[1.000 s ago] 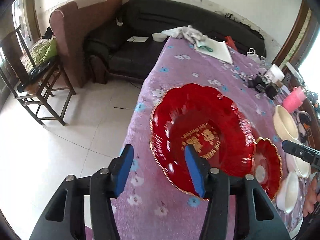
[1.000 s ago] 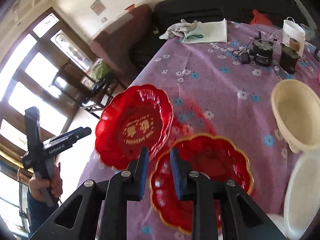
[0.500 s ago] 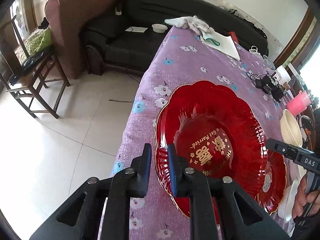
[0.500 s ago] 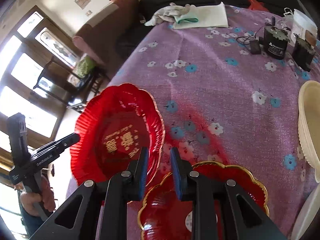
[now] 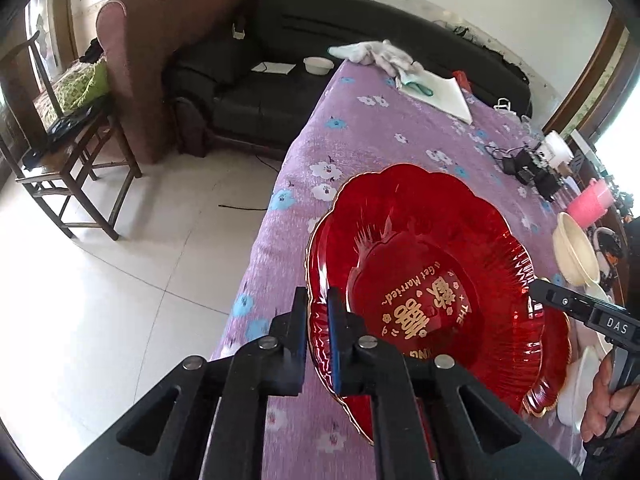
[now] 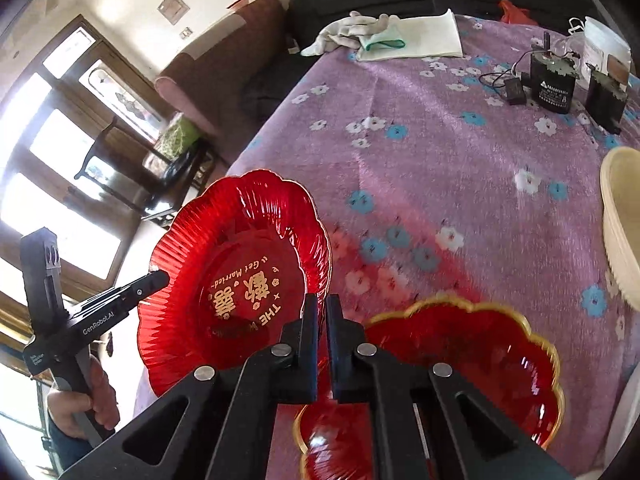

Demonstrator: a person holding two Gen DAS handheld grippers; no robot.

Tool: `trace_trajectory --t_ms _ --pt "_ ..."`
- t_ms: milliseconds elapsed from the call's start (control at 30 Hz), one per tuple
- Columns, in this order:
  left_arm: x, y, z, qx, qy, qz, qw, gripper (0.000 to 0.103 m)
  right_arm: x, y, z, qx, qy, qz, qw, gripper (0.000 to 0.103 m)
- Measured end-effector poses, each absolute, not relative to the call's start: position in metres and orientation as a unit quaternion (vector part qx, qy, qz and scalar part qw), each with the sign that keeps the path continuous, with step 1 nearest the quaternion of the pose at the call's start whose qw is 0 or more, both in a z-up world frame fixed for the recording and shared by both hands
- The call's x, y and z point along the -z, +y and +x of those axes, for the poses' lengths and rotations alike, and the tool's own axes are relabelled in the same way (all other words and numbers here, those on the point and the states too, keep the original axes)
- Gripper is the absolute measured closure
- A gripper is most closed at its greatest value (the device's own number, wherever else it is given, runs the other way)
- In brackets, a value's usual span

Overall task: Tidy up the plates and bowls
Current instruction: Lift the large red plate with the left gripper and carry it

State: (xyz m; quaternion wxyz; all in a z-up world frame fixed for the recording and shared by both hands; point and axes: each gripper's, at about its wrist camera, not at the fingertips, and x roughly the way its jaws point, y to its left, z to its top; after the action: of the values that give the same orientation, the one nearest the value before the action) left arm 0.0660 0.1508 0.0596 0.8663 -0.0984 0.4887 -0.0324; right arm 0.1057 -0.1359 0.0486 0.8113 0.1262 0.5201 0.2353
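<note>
Centre of the left wrist frame: my left gripper [image 5: 318, 320] is clenched on the near rim of the big scalloped red plastic plate with gold lettering [image 5: 424, 280], tilted above the purple flowered tablecloth [image 5: 380, 136]. Lower centre of the right view: my right gripper [image 6: 322, 320] pinches that plate's opposite rim; a smaller gold-rimmed red plate [image 6: 472, 360] lies beneath it.

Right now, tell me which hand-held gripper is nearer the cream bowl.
Right. The right hand-held gripper sits by the small red plate, nearer the cream bowl. The left hand-held gripper clamps the big red plate's far rim.
</note>
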Motion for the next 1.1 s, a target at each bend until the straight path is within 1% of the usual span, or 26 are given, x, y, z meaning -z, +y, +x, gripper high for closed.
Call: trace_trajectory --t_ms 333,467,567,800,1100 --pt "-0.067 0.149 -0.007 0.038 0.468 -0.1 0.877 0.094 -0.048 -0.14 0.046 -0.265 0.523 0.133 0.799 0.097" --pt "-0.066 0.145 -0.044 0.039 0.459 -0.102 0.881 0.088 -0.047 -0.146 0.013 -0.279 0.519 0.139 0.796 0.097" --pt "-0.065 0.146 -0.069 0.04 0.451 -0.115 0.884 0.088 -0.049 -0.15 -0.012 -0.293 0.512 0.137 0.795 0.096" --pt "-0.057 0.141 -0.091 0.036 0.448 -0.122 0.885 0.088 -0.049 -0.158 -0.051 -0.308 0.507 0.142 0.792 0.095" --pt "-0.048 0.139 -0.087 0.022 0.451 -0.124 0.884 0.087 -0.034 -0.162 -0.051 -0.299 0.516 0.149 0.789 0.094"
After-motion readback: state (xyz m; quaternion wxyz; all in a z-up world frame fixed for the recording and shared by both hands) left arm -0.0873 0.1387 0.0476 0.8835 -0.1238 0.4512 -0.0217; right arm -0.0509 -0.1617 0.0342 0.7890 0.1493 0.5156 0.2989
